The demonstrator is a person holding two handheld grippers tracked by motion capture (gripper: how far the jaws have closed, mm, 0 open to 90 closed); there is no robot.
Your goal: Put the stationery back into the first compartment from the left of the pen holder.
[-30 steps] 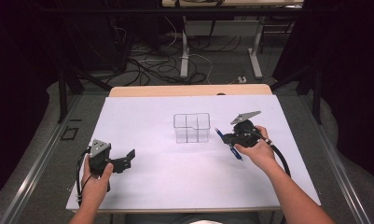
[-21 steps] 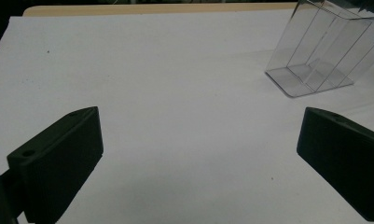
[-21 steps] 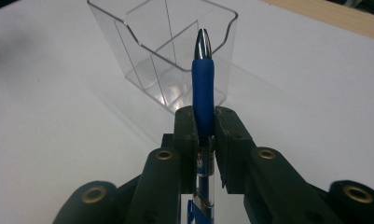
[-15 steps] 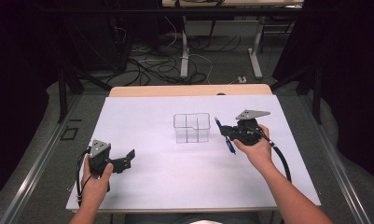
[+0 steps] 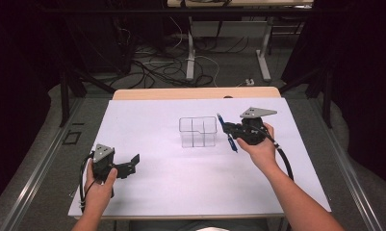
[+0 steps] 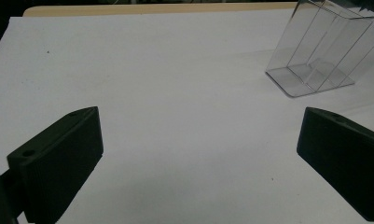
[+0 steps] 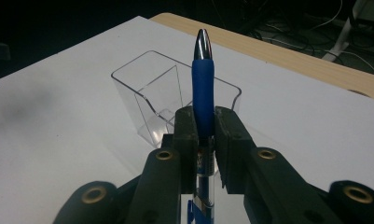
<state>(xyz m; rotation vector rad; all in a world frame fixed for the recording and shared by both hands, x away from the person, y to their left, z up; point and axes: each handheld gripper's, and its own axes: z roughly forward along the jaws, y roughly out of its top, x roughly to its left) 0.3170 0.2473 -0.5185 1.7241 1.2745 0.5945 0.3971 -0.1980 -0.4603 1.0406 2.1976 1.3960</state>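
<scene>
Just to the right of the clear divided box, the right gripper has its jaws closed tight on a blue pen. From the high view the pen sits aslant, its upper end beside the box's right wall and its lower end pointing toward the person's side of the worktop. The right hand wraps the gripper body from below, with the grey three-cornered plate on top and a black cable trailing back along the forearm.

In the right gripper view the two jaws pinch the pen at its clear barrel, so that the blue grip and the silver tip stand up above them. Behind the pen lies the box, open at the top and with thin inner walls that split it into compartments. The tip is over or just in front of the box's near edge; which cannot be told.

Well apart, near the front left of the white sheet, the left gripper rests in the left hand. Its jaws stand wide open with nothing between them; in the left gripper view bare white worktop shows between the two black pads, and the box stands farther off at the upper right.
</scene>
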